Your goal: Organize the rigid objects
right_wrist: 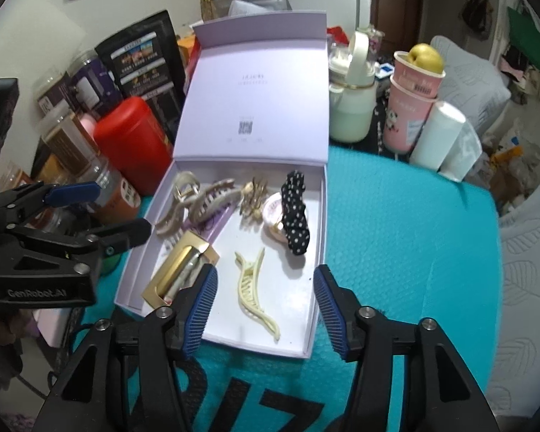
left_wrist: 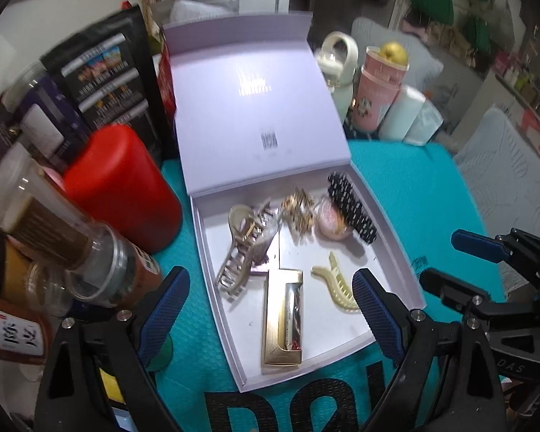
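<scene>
A lilac box (left_wrist: 205,252) (right_wrist: 316,280) lies open on the teal mat, its lid upright behind. Inside lie a cream hair clip (left_wrist: 336,284) (right_wrist: 253,295), a gold packet (left_wrist: 282,316) (right_wrist: 178,270), beige claw clips (left_wrist: 241,252) (right_wrist: 201,201), a gold clip (left_wrist: 298,212) (right_wrist: 253,194), a pink round case (left_wrist: 329,221) (right_wrist: 271,212) and a black dotted clip (left_wrist: 351,207) (right_wrist: 295,212). My left gripper (left_wrist: 271,313) (right_wrist: 100,208) is open and empty over the box's front. My right gripper (right_wrist: 266,309) (left_wrist: 450,262) is open and empty at the box's near edge.
A red canister (left_wrist: 122,187) (right_wrist: 129,140), spice jars (left_wrist: 54,237) and black pouches (left_wrist: 104,72) crowd the box's left. A white jug (right_wrist: 352,100), pink cups holding a gold apple (right_wrist: 414,100) and white rolls (right_wrist: 439,136) stand behind at right.
</scene>
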`<action>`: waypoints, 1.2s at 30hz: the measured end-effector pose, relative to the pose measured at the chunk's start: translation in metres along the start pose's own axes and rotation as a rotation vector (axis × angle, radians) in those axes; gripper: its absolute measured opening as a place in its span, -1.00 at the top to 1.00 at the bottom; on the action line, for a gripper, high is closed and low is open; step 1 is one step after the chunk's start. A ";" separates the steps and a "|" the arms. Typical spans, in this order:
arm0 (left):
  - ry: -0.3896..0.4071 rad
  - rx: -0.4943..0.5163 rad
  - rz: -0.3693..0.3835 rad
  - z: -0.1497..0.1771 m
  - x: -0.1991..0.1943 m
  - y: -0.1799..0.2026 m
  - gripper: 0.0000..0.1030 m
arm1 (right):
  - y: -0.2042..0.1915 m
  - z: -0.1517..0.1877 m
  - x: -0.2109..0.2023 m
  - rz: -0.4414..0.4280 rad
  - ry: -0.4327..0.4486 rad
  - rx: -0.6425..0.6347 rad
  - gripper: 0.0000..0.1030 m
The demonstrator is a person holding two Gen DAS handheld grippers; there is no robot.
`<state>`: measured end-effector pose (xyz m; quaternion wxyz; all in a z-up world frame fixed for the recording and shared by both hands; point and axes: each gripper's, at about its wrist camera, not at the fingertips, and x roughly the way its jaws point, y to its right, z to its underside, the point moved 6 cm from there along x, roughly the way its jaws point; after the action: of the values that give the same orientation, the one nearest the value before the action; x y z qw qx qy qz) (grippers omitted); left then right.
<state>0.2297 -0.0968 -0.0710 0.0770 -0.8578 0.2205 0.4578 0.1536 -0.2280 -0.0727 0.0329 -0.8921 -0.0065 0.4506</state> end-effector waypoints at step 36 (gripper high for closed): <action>0.120 -0.084 -0.146 0.063 -0.152 0.015 -0.80 | -0.024 0.050 -0.142 0.036 0.144 0.013 -0.55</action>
<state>0.1022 -0.0428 0.0192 0.0605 -0.9000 0.1423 0.4075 0.0292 -0.2071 0.0134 0.0313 -0.9219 0.0149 0.3859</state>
